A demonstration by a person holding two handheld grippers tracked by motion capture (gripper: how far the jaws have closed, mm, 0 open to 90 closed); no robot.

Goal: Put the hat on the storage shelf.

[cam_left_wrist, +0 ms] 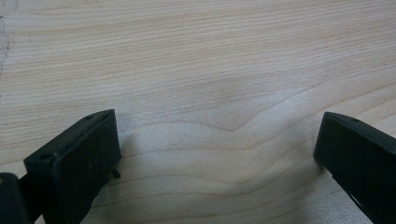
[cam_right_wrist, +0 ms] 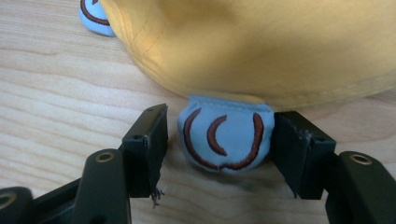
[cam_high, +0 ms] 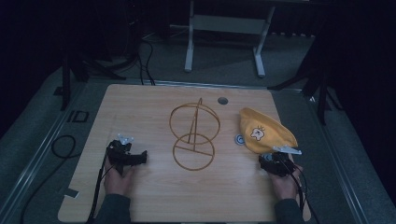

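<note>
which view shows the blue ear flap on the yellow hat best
The right gripper view: the blue ear flap sits close up between the open right gripper jaws, stitching clear. The high view shows the yellow hat small; the left gripper view shows bare wooden table.

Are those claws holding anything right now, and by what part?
Left claw is open over bare table, holding nothing. Right claw straddles the blue flap of the yellow hat, jaws not yet pinching it.

Both forearms reach in low over the bench (cam_high: 154, 196), the left claw (cam_high: 140, 157) held in the left hand (cam_high: 116, 179) with jaws spread wide and pointing right, the right claw (cam_high: 270, 160) in the right hand (cam_high: 284, 184) with jaws parted.
</note>
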